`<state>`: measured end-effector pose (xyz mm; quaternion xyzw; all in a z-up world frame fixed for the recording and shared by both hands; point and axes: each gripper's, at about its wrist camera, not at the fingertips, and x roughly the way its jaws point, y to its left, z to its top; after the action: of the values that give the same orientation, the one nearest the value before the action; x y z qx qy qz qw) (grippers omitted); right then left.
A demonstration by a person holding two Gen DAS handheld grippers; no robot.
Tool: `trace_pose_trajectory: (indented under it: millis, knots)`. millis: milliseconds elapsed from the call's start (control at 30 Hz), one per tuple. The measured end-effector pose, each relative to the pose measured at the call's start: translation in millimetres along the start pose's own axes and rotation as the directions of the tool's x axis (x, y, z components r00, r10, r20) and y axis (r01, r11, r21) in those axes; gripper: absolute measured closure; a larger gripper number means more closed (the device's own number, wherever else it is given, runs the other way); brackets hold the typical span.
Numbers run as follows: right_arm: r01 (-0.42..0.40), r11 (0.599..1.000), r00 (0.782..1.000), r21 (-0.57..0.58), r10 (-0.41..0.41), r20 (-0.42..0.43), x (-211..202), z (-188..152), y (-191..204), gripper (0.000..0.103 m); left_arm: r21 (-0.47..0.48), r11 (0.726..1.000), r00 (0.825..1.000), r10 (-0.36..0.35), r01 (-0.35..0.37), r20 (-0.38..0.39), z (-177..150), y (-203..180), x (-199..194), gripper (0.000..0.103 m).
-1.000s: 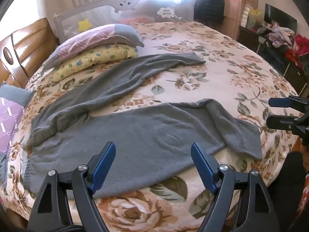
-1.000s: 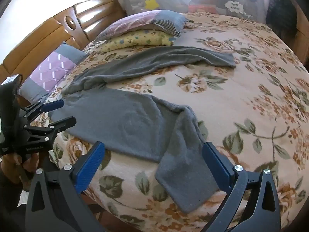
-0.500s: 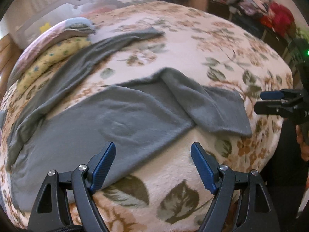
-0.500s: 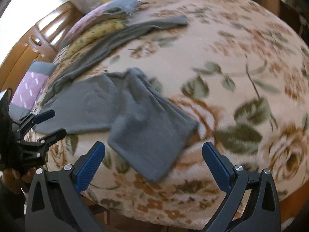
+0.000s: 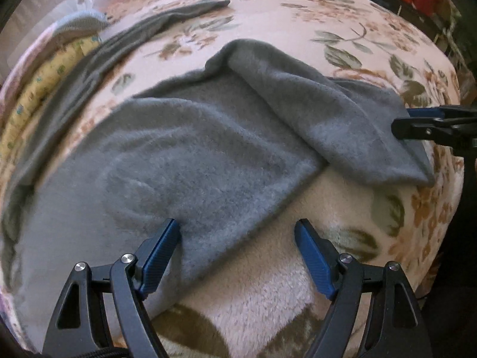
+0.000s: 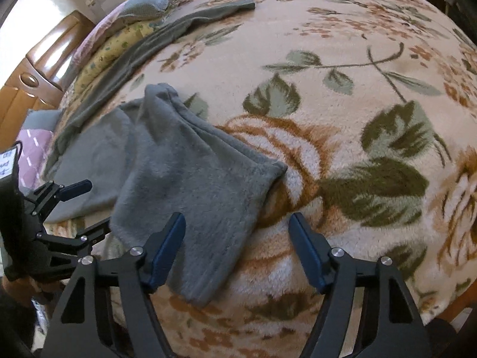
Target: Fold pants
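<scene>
So the grey pants (image 5: 208, 155) are spread out on a bed covered by a fuzzy floral blanket (image 5: 372, 38). One leg stretches off toward the far side past a stack of pillows (image 5: 44, 68) on the left. The other leg lies across the near part of the bed, with its lower end doubled back over itself so the cuff end flops down toward the bed's edge.

Starting on the left: the left tongs (image 5: 237, 235) are low over the near edge of the pants, jaws wide apart and not gripping anything. The left blue finger (image 5: 161, 253) sits right on or just above the grey fabric, while the right one is over bare blanket, so the hem of the pants runs between them. Can't tell for sure whether that finger actually presses the cloth.

Moving right: the right tongs (image 6: 237, 223) are down at the folded-back cuff. Their jaws have just been closing in a bit but there's still a good gap, nothing pinched. The left finger (image 6: 167, 247) overlaps the cuff fabric and the right one is over a big orange flower on the blanket, with the cuff's edge between them.

A wooden headboard (image 6: 44, 68) shows at far left in the right wrist view.
</scene>
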<state>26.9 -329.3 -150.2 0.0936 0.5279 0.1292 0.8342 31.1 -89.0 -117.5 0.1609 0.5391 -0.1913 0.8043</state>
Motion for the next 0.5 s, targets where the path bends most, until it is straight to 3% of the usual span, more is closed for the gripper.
trace_pose_trajectory:
  millis: [67, 100, 133, 167, 267, 500]
  knots:
    - [0.019, 1.0, 1.0, -0.01, -0.019, 0.021, -2, 2, -2, 0.088, 0.0, 0.999, 0.999, -0.037, 0.037, 0.008, 4, 2, -1, 0.046]
    - [-0.003, 1.0, 1.0, 0.006, 0.003, 0.029, -3, 4, -6, 0.093, 0.007, 0.999, 0.999, -0.041, 0.041, 0.012, 6, 2, -3, 0.056]
    - [-0.031, 0.999, 0.999, 0.028, 0.029, 0.038, -7, 7, -10, 0.095, 0.015, 0.999, 0.999, -0.04, 0.04, 0.013, 7, 2, -5, 0.08]
    - [-0.035, 0.999, 0.998, 0.038, 0.034, 0.047, -10, 8, -13, 0.096, 0.026, 0.999, 0.999, -0.039, 0.039, 0.01, 9, 1, -6, 0.092]
    - [-0.004, 1.0, 0.996, 0.027, 0.001, 0.087, -21, 18, -21, 0.096, 0.057, 0.997, 0.999, -0.047, 0.047, -0.005, 16, 0, -9, 0.097]
    - [0.088, 0.996, 0.982, 0.027, -0.091, 0.163, -41, 68, -66, 0.097, 0.099, 0.993, 0.997, -0.069, 0.066, 0.021, 21, 2, -37, 0.098]
